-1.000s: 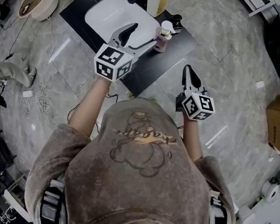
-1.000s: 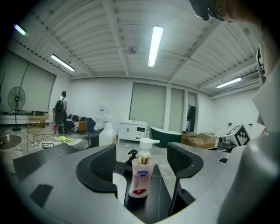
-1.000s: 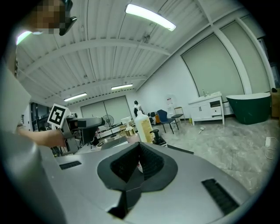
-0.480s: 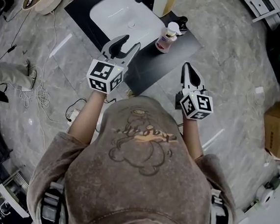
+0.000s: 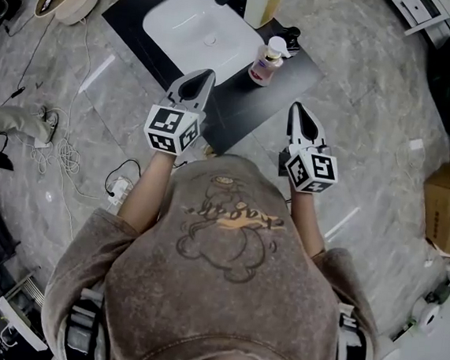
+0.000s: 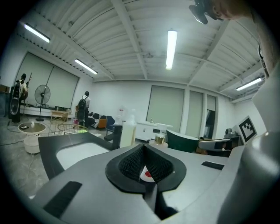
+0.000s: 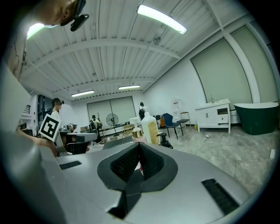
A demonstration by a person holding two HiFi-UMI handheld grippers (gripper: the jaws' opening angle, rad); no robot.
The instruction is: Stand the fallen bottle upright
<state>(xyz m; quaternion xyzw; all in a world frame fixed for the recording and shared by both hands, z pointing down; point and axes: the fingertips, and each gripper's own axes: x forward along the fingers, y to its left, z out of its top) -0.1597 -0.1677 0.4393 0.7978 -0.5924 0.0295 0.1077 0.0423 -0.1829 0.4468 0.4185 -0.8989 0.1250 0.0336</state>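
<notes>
A small pink bottle (image 5: 266, 60) with a white cap stands upright on the black countertop (image 5: 241, 98), just right of the white basin (image 5: 200, 30). In the right gripper view the same bottle (image 7: 136, 129) shows beyond the jaws. My left gripper (image 5: 207, 74) hangs over the counter's near edge, well short of the bottle. Its jaws have just been closing and are now shut with nothing between them (image 6: 143, 146). My right gripper (image 5: 295, 107) is off the counter's right corner, also shut and empty (image 7: 139, 146).
A large yellowish jug (image 5: 264, 1) and a black fitting (image 5: 290, 37) stand behind the bottle. Cables and a power strip (image 5: 118, 185) lie on the marble floor at the left. A cardboard box (image 5: 449, 197) is at the right.
The left gripper drew back from beside the bottle toward the person and closed from wide open to shut. The bottle stayed upright. The right gripper barely moved.
</notes>
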